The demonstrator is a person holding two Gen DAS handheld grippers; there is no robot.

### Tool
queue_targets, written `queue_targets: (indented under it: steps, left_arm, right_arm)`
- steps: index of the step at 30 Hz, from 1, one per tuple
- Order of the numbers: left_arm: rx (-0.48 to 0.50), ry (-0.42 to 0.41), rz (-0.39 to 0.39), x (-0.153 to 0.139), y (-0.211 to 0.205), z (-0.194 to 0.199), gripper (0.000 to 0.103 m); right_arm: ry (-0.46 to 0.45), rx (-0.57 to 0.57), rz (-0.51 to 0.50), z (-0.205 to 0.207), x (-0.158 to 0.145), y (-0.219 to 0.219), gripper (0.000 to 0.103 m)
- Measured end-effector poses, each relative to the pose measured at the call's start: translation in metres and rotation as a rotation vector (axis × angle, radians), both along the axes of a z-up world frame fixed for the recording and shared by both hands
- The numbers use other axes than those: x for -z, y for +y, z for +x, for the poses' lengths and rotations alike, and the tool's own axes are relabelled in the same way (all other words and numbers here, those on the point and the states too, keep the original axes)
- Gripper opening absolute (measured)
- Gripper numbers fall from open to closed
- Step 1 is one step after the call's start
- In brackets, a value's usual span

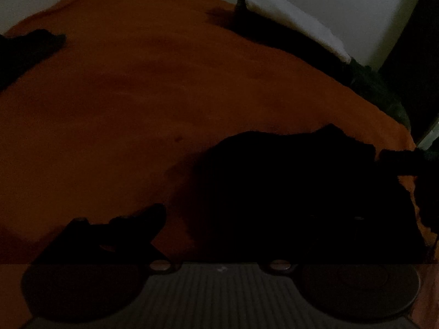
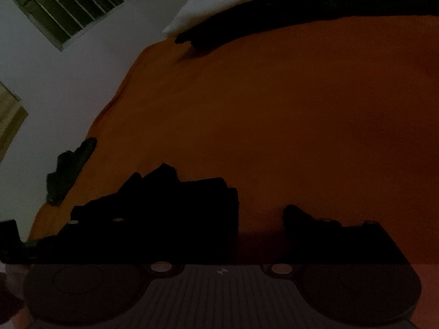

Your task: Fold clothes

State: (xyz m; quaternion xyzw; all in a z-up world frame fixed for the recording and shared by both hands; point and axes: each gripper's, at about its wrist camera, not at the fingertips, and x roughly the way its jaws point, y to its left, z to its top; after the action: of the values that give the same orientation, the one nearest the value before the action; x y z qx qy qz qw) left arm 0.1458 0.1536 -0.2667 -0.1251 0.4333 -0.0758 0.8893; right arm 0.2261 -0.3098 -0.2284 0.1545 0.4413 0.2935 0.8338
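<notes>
Dim room, orange bed [image 1: 137, 96] mostly bare out to its edges, black garment [image 1: 301, 192] bunched near the front, left gripper [image 1: 233, 219] and right gripper [image 2: 233, 219] both spread wide, pinching nothing.

We count one orange bed cover [image 1: 137, 96], one white pillow [image 1: 296, 22], one black garment [image 1: 301, 192] lying close to the camera, another dark garment [image 1: 27, 46] at the far left edge, and one barred window [image 2: 65, 2] on the wall
</notes>
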Motion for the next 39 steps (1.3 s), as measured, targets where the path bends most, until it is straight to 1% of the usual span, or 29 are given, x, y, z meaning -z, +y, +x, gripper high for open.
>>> queue_targets:
  steps: [2, 4, 5, 7, 8, 9, 10, 11, 13, 14, 15, 16, 17, 18, 20, 23, 25, 27, 29, 32, 34, 36, 39]
  left_arm:
    - [-0.004, 0.008, -0.027, 0.002, -0.002, 0.007, 0.093]
    - [-0.004, 0.01, -0.063, 0.003, -0.003, 0.01, 0.093]
    - [0.0, 0.014, -0.093, 0.002, -0.004, 0.011, 0.091]
    - [0.034, 0.019, -0.162, -0.002, -0.01, 0.011, 0.09]
    - [0.056, 0.02, -0.168, -0.002, -0.014, 0.011, 0.09]
    - [0.067, 0.029, -0.159, -0.001, -0.018, 0.012, 0.09]
    - [0.067, 0.045, -0.166, 0.004, -0.019, 0.016, 0.09]
    - [0.061, 0.065, -0.198, 0.011, -0.018, 0.02, 0.095]
    - [0.054, 0.073, -0.244, 0.018, -0.014, 0.026, 0.097]
    - [0.059, 0.061, -0.243, 0.017, -0.015, 0.026, 0.093]
    - [0.073, 0.044, -0.215, 0.014, -0.016, 0.026, 0.086]
    - [0.09, 0.023, -0.186, 0.011, -0.019, 0.024, 0.059]
    - [0.11, -0.003, -0.168, 0.007, -0.023, 0.021, 0.032]
    - [0.123, -0.024, -0.173, 0.003, -0.023, 0.017, 0.026]
    - [0.108, -0.06, -0.168, -0.006, -0.024, 0.01, 0.02]
    - [0.099, -0.115, -0.162, -0.026, -0.027, -0.001, 0.017]
    - [0.123, -0.151, -0.159, -0.043, -0.031, -0.005, 0.017]
    - [0.144, -0.184, -0.162, -0.062, -0.036, 0.0, 0.017]
    - [0.172, -0.221, -0.173, -0.088, -0.042, 0.012, 0.016]
    - [0.228, -0.292, -0.153, -0.138, -0.058, 0.038, 0.016]
    - [0.264, -0.348, -0.142, -0.177, -0.074, 0.055, 0.016]
    - [0.3, -0.414, -0.127, -0.218, -0.091, 0.072, 0.016]
    - [0.318, -0.534, -0.122, -0.284, -0.12, 0.086, 0.016]
  right_arm:
    - [-0.019, -0.006, -0.033, 0.0, 0.002, 0.013, 0.098]
    - [-0.031, -0.019, -0.042, -0.001, 0.0, 0.024, 0.096]
    - [-0.03, -0.032, -0.041, -0.004, -0.001, 0.029, 0.095]
    - [-0.024, -0.063, -0.043, -0.008, -0.002, 0.04, 0.094]
    - [-0.016, -0.089, -0.04, -0.01, -0.001, 0.045, 0.088]
    - [-0.006, -0.11, -0.037, -0.01, 0.001, 0.049, 0.084]
    - [-0.002, -0.114, -0.042, -0.009, 0.004, 0.052, 0.084]
    - [0.003, -0.118, -0.047, -0.008, 0.006, 0.055, 0.084]
    - [0.017, -0.122, -0.05, -0.005, 0.009, 0.059, 0.084]
    - [0.036, -0.114, -0.033, -0.002, 0.01, 0.058, 0.081]
    - [0.052, -0.109, -0.014, 0.001, 0.009, 0.055, 0.061]
    - [0.063, -0.108, -0.004, 0.003, 0.008, 0.053, 0.048]
    - [0.065, -0.11, -0.004, 0.004, 0.007, 0.051, 0.024]
    - [0.053, -0.119, -0.005, 0.002, 0.005, 0.05, 0.016]
    - [0.0, -0.127, -0.02, -0.005, -0.002, 0.052, 0.012]
    - [-0.107, -0.126, -0.048, -0.026, -0.021, 0.055, 0.01]
    - [-0.173, -0.108, -0.054, -0.039, -0.036, 0.054, 0.009]
    - [-0.232, -0.083, -0.054, -0.049, -0.052, 0.049, 0.009]
    - [-0.277, -0.039, -0.032, -0.052, -0.071, 0.036, 0.009]
    - [-0.349, 0.042, -0.004, -0.05, -0.107, 0.013, 0.008]
    - [-0.403, 0.096, 0.006, -0.047, -0.139, -0.003, 0.008]
    - [-0.465, 0.134, -0.006, -0.041, -0.178, -0.02, 0.008]
    - [-0.547, 0.194, -0.012, -0.031, -0.246, -0.046, 0.008]
